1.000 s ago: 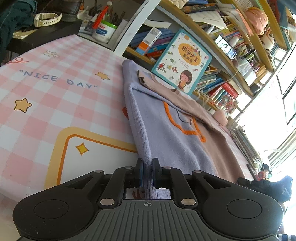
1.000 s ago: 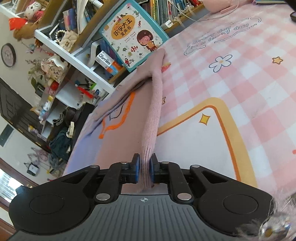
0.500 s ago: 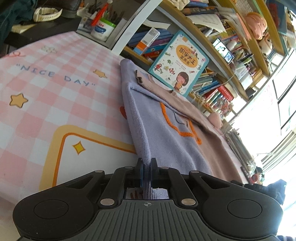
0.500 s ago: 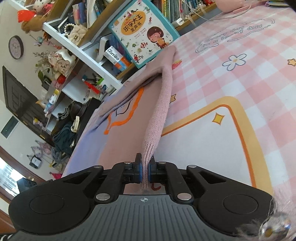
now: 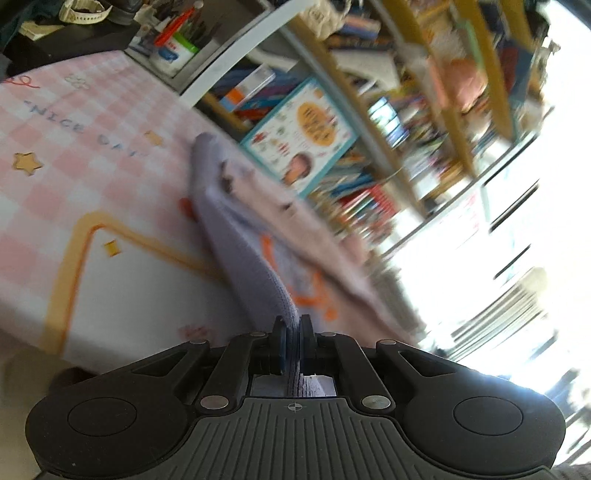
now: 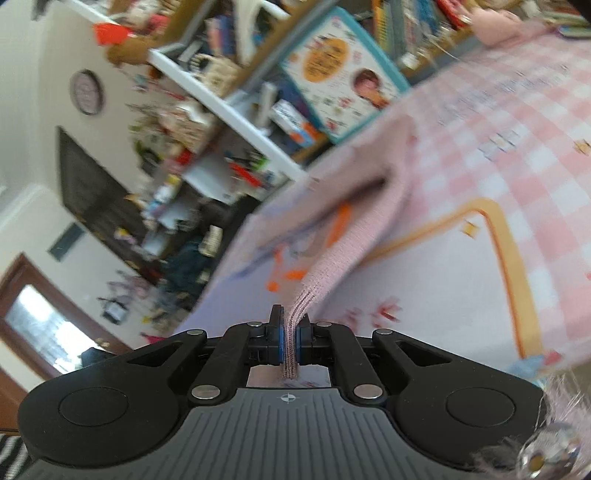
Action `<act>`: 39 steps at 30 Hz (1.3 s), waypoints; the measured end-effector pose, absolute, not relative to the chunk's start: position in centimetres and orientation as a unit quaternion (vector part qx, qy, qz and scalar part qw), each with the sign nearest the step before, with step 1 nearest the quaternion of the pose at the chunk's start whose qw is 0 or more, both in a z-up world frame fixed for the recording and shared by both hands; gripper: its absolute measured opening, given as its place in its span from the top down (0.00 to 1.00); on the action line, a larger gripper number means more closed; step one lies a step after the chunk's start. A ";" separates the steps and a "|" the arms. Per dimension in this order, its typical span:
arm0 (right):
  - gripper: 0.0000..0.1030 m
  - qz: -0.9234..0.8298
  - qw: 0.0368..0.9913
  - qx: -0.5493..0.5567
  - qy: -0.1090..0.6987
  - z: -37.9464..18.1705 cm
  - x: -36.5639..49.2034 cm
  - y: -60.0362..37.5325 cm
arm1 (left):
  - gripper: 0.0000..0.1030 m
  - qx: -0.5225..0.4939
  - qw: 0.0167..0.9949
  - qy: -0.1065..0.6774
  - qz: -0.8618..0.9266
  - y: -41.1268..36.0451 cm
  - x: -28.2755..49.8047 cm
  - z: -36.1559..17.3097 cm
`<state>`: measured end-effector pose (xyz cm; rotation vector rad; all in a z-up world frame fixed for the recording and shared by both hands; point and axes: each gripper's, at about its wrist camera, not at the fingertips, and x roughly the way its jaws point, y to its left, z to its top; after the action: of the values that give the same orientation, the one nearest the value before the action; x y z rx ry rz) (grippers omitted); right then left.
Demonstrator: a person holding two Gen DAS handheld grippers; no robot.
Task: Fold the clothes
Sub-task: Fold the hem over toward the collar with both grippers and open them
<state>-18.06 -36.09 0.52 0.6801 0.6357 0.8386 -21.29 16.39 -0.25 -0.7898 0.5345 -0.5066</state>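
A knit sweater, lilac on one side [image 5: 251,266] and pink on the other [image 6: 347,254], with an orange outline on its front, lies on a pink checked tablecloth [image 5: 55,122]. My left gripper [image 5: 293,338] is shut on the lilac hem, whose fabric rises off the cloth up to the jaws. My right gripper [image 6: 291,332] is shut on the ribbed pink hem, lifted the same way. The far end of the sweater still rests on the cloth near the bookshelf. Both views are blurred by motion.
A picture book [image 5: 299,133] leans against a crowded bookshelf [image 5: 406,92] just behind the sweater. A pen cup [image 5: 173,51] stands at the far left. A pink pouch [image 6: 495,27] lies at the far right. The tablecloth's edge [image 5: 22,347] drops off close to my left gripper.
Both grippers clamped fully onto the hems, then rose and swung, lifting the near edge of the sweater off the cloth. The views tilted and blurred.
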 end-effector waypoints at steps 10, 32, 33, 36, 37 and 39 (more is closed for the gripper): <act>0.95 0.408 0.789 0.423 0.178 5.0 -11.5 -37.0 | 0.95 -0.426 0.849 0.125 -0.286 18.1 -15.8 4.2; 0.94 0.279 0.798 0.482 0.231 3.3 6.1 -33.0 | 0.95 -0.407 0.881 0.176 -0.168 18.4 1.8 5.6; 0.94 0.274 0.797 0.483 0.238 2.8 6.7 -32.9 | 0.95 -0.406 0.881 0.181 -0.163 18.3 2.2 5.3; 0.94 0.259 0.795 0.484 0.259 1.3 8.2 -32.6 | 0.95 -0.403 0.880 0.200 -0.151 18.2 3.5 4.2; 0.94 0.254 0.794 0.484 0.266 0.9 8.7 -32.5 | 0.95 -0.403 0.879 0.207 -0.147 18.2 4.0 3.8; 0.92 0.244 0.793 0.483 0.281 -0.1 9.5 -32.3 | 0.95 -0.401 0.878 0.223 -0.139 18.1 4.8 2.9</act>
<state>9.52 -32.32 -0.14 1.0378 0.6035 0.5242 4.79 18.08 2.89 -0.8365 0.4642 -0.2897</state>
